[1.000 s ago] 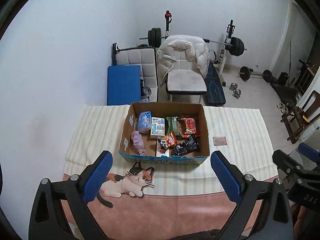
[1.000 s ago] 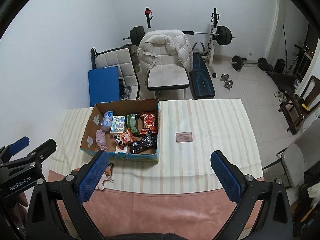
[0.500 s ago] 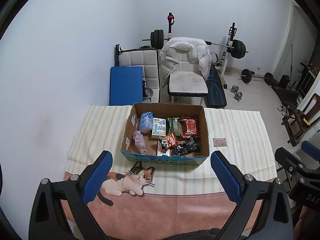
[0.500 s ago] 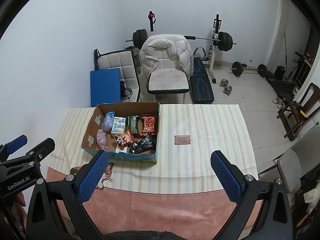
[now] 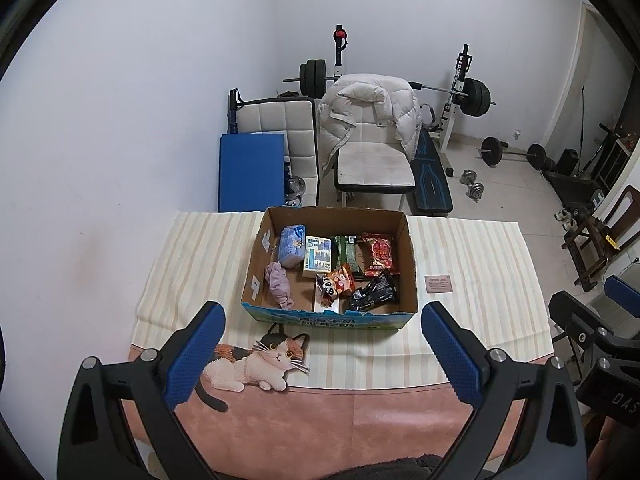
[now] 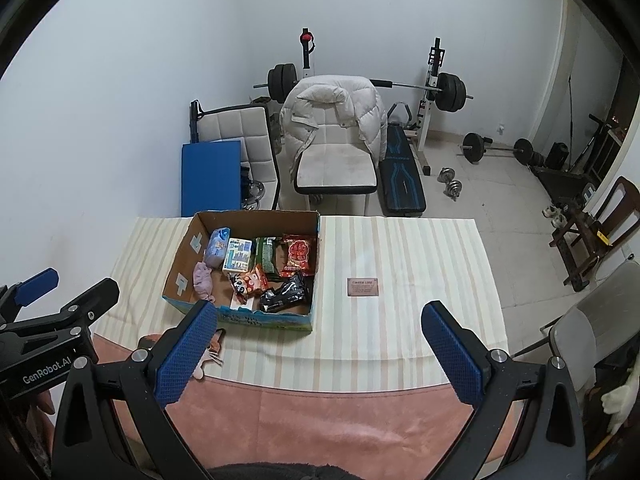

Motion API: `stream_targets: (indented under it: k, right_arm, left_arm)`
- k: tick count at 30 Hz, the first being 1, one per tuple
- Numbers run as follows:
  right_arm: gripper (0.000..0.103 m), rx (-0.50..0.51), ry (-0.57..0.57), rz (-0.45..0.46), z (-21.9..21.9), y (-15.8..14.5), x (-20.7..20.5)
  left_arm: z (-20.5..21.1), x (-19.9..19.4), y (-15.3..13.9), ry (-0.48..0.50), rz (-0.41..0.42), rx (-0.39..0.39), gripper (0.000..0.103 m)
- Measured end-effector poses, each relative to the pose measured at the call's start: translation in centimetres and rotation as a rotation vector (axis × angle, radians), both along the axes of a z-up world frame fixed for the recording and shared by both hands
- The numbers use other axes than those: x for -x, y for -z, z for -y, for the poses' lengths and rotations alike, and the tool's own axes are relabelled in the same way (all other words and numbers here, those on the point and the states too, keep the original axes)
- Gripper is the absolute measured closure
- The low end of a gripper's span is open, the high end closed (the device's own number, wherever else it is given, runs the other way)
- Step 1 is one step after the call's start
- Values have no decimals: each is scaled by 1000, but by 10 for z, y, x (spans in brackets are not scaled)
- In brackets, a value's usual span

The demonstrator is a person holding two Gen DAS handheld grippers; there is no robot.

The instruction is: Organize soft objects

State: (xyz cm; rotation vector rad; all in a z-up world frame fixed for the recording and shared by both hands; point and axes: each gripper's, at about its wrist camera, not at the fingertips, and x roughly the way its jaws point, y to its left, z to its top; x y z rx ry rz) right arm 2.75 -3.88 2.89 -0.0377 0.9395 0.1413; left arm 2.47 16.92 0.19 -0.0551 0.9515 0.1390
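An open cardboard box stands on the striped cloth. Inside lie a lilac cloth bundle, a blue soft pack, a white-blue carton, a green packet, a red snack bag, an orange panda bag and a black packet. My left gripper is open and empty, held high above the near table edge. My right gripper is open and empty, to the right of the left one.
A cat-shaped cushion lies in front of the box. A small brown card lies right of the box. Beyond the table are white chairs, a blue mat, a weight bench and barbells. Wooden chairs stand at right.
Both grippers have drifted slightly up and back, so the table and box sit a little lower in view. Jaws remain open. Nothing on the table moved.
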Motion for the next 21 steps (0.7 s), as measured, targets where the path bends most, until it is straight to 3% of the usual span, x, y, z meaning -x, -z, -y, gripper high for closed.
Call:
stream_targets:
  k: [21]
  right_arm:
    - [0, 16, 7, 21, 0, -14, 2]
  left_arm:
    - [4, -2, -9, 9, 10, 12, 2]
